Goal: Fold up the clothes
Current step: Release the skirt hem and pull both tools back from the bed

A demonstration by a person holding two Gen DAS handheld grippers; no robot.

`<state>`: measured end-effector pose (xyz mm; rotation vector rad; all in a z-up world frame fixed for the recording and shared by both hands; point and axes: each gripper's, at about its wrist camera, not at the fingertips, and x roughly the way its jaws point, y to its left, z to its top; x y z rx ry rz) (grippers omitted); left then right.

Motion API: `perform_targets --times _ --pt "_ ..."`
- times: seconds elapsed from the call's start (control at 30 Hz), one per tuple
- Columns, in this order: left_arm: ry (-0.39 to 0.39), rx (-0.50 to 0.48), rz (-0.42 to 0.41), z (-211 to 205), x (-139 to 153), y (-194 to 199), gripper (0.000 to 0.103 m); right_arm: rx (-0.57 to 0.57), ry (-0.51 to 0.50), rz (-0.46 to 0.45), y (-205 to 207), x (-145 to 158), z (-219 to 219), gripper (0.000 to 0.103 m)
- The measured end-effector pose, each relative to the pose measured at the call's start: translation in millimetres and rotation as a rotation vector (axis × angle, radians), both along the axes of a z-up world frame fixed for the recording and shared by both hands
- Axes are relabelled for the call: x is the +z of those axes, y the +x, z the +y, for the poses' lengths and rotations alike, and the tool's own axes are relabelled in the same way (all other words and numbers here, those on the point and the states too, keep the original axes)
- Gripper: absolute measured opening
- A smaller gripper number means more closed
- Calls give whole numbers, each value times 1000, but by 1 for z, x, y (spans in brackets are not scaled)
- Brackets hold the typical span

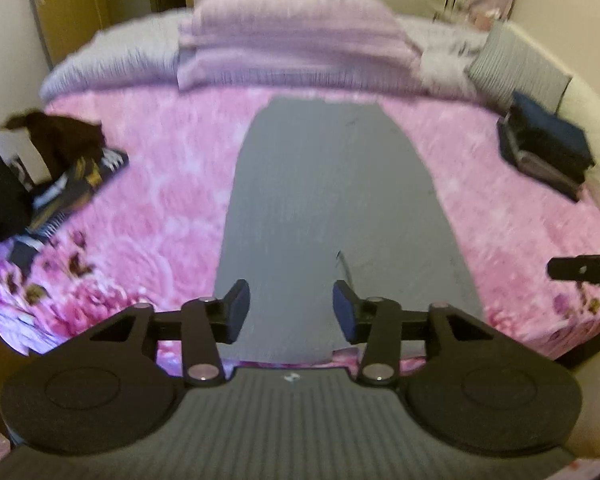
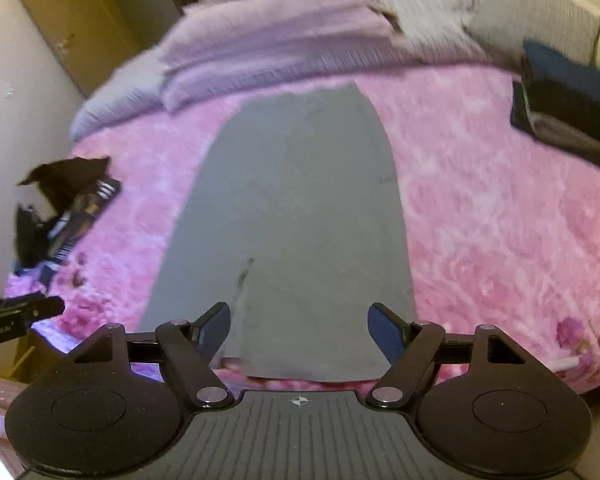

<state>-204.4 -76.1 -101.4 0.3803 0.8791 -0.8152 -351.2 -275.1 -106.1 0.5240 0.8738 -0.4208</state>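
A long grey garment (image 1: 332, 208) is laid flat on the pink floral bedspread (image 1: 500, 208); left claw (image 1: 291, 312) and right claw (image 2: 299, 330) are spread, empty, above its near hem, which probably must be gripped next.

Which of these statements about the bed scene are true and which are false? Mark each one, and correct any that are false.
1. A grey garment lies spread flat along the middle of the pink bedspread. True.
2. The left tool is clamped on the grey garment. False: its pads stand apart with nothing pinched between them.
3. A stack of dark folded clothes sits near the right edge of the bed. True.
4. The right tool carries a pink towel. False: it is open and holds nothing.
5. A loose dark heap of clothes lies at the left edge of the bed. True.
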Motion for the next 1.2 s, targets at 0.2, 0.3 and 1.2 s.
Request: perform_targets --times 0.2,0.3,1.2 --pt "2 14 -16 32 29 -41 52 29 -21 -13 -37 27 38 73" --pt "31 29 6 41 29 -56 52 35 -8 14 -51 23 50 73" --pt "114 -42 24 41 19 -101 59 94 -36 114 -80 21 84 73"
